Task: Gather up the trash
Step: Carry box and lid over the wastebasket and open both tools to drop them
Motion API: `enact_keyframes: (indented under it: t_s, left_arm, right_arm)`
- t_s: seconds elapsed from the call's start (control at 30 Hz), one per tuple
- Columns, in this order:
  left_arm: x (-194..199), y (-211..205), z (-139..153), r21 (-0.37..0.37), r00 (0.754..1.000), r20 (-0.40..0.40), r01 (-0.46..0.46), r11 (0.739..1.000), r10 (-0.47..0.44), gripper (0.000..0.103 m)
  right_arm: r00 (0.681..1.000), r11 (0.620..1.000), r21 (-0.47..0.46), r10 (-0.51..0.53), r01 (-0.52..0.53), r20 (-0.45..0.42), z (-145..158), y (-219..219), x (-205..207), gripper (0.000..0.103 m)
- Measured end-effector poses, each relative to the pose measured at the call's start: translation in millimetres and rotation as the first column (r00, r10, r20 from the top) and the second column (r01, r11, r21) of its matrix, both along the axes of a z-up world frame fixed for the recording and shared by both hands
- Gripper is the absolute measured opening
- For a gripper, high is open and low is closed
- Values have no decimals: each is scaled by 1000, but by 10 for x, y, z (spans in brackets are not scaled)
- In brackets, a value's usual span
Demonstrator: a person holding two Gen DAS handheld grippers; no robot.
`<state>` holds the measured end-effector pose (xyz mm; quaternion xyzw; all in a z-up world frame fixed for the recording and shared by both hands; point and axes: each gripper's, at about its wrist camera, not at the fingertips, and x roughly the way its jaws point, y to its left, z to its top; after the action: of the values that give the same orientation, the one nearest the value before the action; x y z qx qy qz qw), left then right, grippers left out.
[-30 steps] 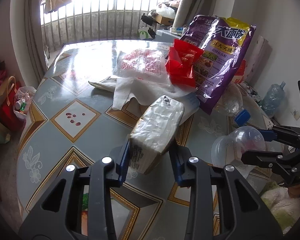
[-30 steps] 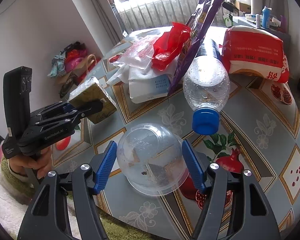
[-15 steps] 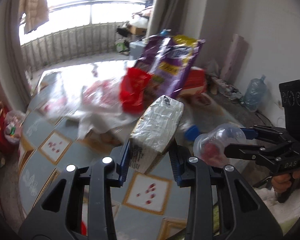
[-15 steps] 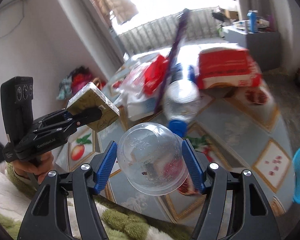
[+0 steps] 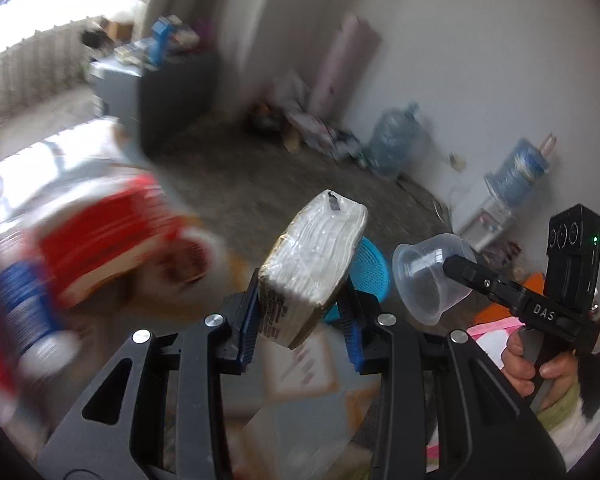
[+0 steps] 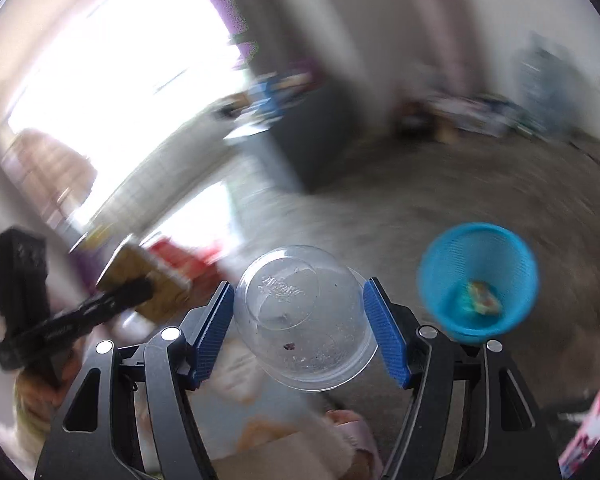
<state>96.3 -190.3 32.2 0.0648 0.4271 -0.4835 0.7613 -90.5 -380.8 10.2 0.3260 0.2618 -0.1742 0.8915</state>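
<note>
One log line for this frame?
left gripper: shut on packet | right gripper: shut on cup | blue bin: on floor

We see the left gripper in black with ribbed blue pads, closed on a packet wrapped in clear, whitish film, its side olive-brown with black print. The right gripper is black with the same ribbed blue pads and clasps a clear plastic cup flecked with small dark specks. The mesh basket is bright turquoise, with a pale yellow-green scrap inside. A red and white bag blurs beside a blue-labelled bottle. The floor is mottled grey-brown.
</note>
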Motion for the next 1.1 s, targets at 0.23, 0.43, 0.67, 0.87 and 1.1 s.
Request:
enact_keyframes:
  t_s: [0.23,0.43,0.67,0.87,1.1]
  left_arm:
    - [130,-1656,-591,147,983,-129,147,978,-128,34]
    - [127,-2614,-1213,239,970,-152,220,946,-187,36]
    - [189,-2967,-1594,308,981,-109,189,932,-163,62]
    - [294,-2820,-1442,268,987,-74,156,951,-141,71]
    - [223,-2397,-920,196,994,-11,113,974,-113,71]
  right_arm:
    - [949,920,235,-304,315,-83,-707,-1286,-97,65]
    - [895,833,328,-419,445,-150,-1406,-1933,87,66]
    - [839,730,413,-469,545,-276,-2134,-2441,84,82]
    - [835,738,390,-497,551,-239,-2064,-2284,-54,82]
    - [862,831,231,-477,506,-172,-1390,-1959,-27,82]
